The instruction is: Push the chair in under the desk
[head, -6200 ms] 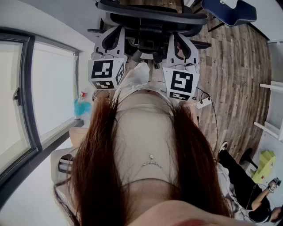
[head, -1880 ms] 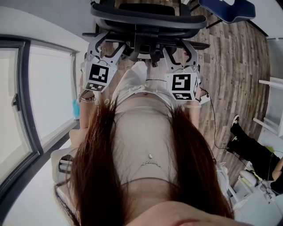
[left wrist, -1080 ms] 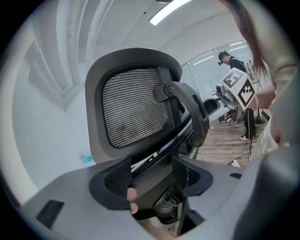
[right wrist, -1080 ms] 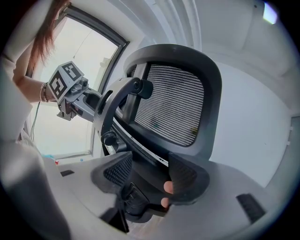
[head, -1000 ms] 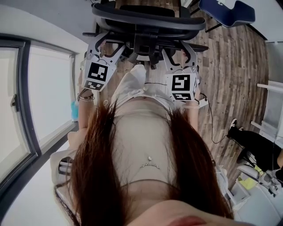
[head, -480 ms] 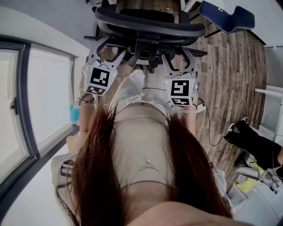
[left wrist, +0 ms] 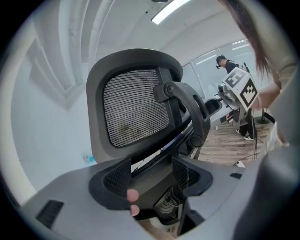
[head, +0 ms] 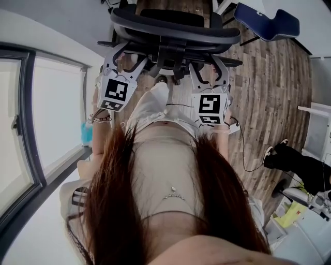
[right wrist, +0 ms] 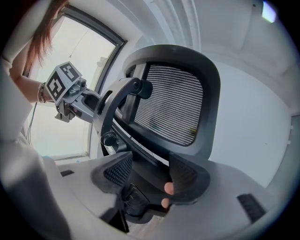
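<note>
The black mesh-backed office chair (head: 176,23) stands at the top of the head view, its back toward me. My left gripper (head: 126,54) and right gripper (head: 207,64) reach up to the lower back frame, one on each side of the centre post. In the left gripper view the jaws of my left gripper (left wrist: 151,173) stand wide apart, and the chair's backrest (left wrist: 136,110) rises just beyond them. In the right gripper view my right gripper (right wrist: 150,173) is the same, with the backrest (right wrist: 171,105) right in front. Both are open against the frame.
A tall window (head: 51,114) runs along the left. A blue chair (head: 269,15) stands at the top right on the wooden floor (head: 269,93). A cable and power strip (head: 234,126) lie right of my legs. Another person's legs (head: 295,165) are at the far right.
The chair back and both grippers have shifted slightly away from me, toward the top of the view. The legs of the person at the right have moved about.
</note>
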### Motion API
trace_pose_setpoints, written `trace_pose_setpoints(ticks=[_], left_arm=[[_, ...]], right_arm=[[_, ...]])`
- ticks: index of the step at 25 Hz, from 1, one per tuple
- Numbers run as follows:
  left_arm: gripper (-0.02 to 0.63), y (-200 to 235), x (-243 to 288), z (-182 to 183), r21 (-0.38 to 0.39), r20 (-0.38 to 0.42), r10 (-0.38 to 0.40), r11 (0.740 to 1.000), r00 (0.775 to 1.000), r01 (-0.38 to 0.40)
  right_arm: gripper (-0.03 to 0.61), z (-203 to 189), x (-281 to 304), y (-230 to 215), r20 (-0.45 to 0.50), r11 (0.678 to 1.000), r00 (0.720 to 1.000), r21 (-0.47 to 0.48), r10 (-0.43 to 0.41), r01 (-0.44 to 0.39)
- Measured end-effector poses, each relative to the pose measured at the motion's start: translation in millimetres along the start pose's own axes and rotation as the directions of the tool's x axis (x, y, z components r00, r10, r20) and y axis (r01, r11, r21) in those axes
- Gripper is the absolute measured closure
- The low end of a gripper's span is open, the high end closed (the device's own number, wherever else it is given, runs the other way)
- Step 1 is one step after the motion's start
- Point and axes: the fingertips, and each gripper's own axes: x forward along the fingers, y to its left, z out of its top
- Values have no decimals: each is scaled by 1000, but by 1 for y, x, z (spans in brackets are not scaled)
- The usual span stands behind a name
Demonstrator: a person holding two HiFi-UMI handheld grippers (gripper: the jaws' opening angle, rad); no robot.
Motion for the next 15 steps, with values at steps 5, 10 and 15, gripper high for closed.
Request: trace_pose_setpoints(ticks=[5, 10, 15], left_arm=[[350, 5, 4, 0, -1, 3, 4, 1000, 1000, -4], [347, 7, 6, 1, -1, 10, 14, 1000, 1000, -14], [347, 19, 17, 0, -4, 11, 13, 1000, 1000, -13]], right_arm=[[330, 2, 6, -2, 5, 1000, 1000, 1, 1, -1], [330, 3, 8, -4, 12, 1000, 1000, -1, -3, 3], [330, 2, 21, -10, -18, 1000, 1000, 6, -13, 13]])
